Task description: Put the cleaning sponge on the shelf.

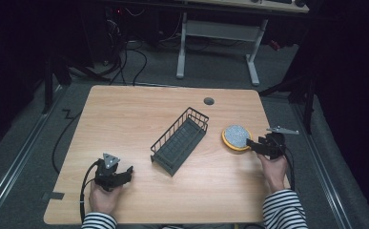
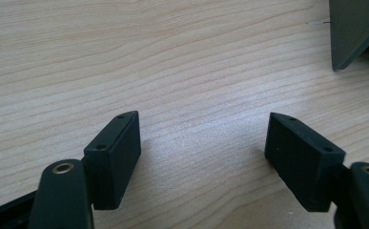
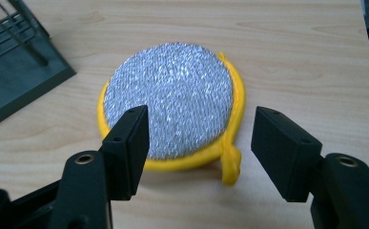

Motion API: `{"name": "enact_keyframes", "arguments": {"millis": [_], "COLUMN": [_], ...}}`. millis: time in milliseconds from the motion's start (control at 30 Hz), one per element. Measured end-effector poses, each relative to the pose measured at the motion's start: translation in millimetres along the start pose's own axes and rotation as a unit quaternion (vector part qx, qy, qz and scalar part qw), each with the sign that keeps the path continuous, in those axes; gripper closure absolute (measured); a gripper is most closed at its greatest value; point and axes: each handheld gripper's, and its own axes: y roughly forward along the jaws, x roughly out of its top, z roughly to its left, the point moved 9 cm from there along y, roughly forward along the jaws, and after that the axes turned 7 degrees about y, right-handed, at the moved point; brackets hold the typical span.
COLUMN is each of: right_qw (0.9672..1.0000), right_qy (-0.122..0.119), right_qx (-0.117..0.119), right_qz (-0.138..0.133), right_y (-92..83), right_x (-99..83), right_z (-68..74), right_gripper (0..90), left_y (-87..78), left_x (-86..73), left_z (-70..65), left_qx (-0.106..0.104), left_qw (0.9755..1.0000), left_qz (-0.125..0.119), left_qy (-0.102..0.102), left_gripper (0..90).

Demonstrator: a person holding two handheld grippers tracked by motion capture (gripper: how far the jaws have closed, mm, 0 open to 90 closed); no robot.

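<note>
The table (image 1: pixel 125 109) is a light wood-grain top with rounded corners and a round cable hole (image 1: pixel 209 101) near its far edge. It stands on grey carpet (image 1: pixel 210 67) in a dark room. Beyond it are the white legs of another desk (image 1: pixel 219 36), with black cables (image 1: pixel 134 57) trailing over the floor to the far left. A dark wire basket (image 1: pixel 179 140) lies near the table's middle, set at a slant, its long side running from near left to far right. To its right, apart from it, sits a round scrubber (image 1: pixel 237 137) with a silvery mesh top and a yellow rim. In the right gripper view the scrubber (image 3: pixel 170 112) lies flat on the wood, a short yellow tab sticking out at its near edge, and a corner of the basket (image 3: pixel 15 57) shows at the upper left. The right gripper (image 1: pixel 261 145), held in a hand (image 1: pixel 273 169) with a striped sleeve (image 1: pixel 284 210), points at the scrubber from the right. Its 2 jaws are spread wide, the left one over the scrubber's near edge, the right one over bare wood beside it, gripping nothing. The left gripper (image 1: pixel 125 174) is near the table's front left corner, well apart from the basket, in the other hand (image 1: pixel 103 198). In its own view, the 2 jaws stand wide apart over bare wood, empty, with a basket corner (image 2: pixel 356 31) at the upper right.
</note>
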Motion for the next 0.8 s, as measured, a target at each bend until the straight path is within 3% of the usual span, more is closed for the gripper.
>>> {"name": "enact_keyframes", "arguments": {"millis": [233,400,767,800], "right_qw": [0.9994,0.9973,0.995,0.995], "right_qy": [0.026,0.061,0.085,0.08], "right_qx": [-0.003,-0.002,0.004,0.011], "right_qz": [0.02,0.041,0.052,0.057], "right_y": [20.8,34.9,46.3,47.5], "right_x": [15.6,10.7,6.4,5.3], "right_z": [-5.1,-13.2,-19.2,-19.4], "right_gripper": [37.5,37.5,41.8,49.0], "left_y": [0.2,0.5,0.6,0.6], "left_x": [-0.1,0.0,0.0,0.1], "left_z": [-1.0,-1.5,-1.6,-1.6], "left_qx": [-0.003,-0.004,-0.004,-0.005], "left_qw": [1.0,1.0,1.0,1.0], "left_qz": [0.002,0.002,0.002,0.002], "left_qy": [0.003,0.004,0.004,0.004], "left_gripper": [26.2,24.7,24.5,24.5]}}
